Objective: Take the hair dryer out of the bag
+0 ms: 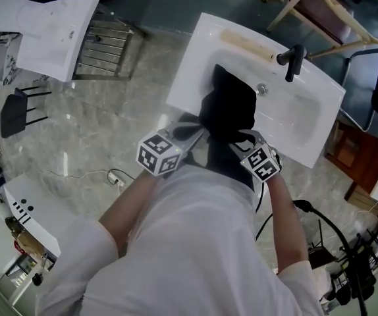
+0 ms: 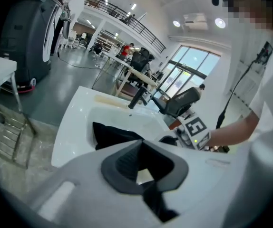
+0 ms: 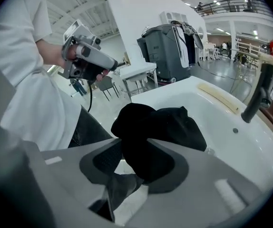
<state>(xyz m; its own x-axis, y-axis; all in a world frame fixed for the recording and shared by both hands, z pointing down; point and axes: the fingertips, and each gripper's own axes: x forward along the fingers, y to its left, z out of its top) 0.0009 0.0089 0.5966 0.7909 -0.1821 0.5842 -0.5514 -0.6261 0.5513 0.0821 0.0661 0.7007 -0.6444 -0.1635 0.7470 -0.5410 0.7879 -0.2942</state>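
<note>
Step in hand: securing the bag before it is opened, as judged; the hair dryer is not yet out.
Next move calls for: one set of tongs to hold the cloth down while the other finds the mouth of the bag and draws the dryer clear. No opening shows from here, so it must first be located.
Left tongs (image 2: 143,169): lower centre of the head view, at the bag's near left edge. The jaws are together. A dark strip hangs below them, and whether it is a pinched fold of the bag cannot be settled.
Right tongs (image 3: 135,163): just right of the left pair, at the bag's near right edge. The jaws stand moderately apart around a bulge of black cloth. The cloth covers one pad, and a firm squeeze does not show.
Bag (image 1: 228,104): black soft cloth, crumpled and lumpy. It lies at the frame's centre over the near rim and into the bowl of the washbasin.
Hair dryer: not visible in any view and presumed inside the bag, which looks full.
Washbasin (image 1: 192,61): white, glossy and otherwise bare.
Tap (image 1: 293,59): black, at the far rim, well apart from the bag.
</note>
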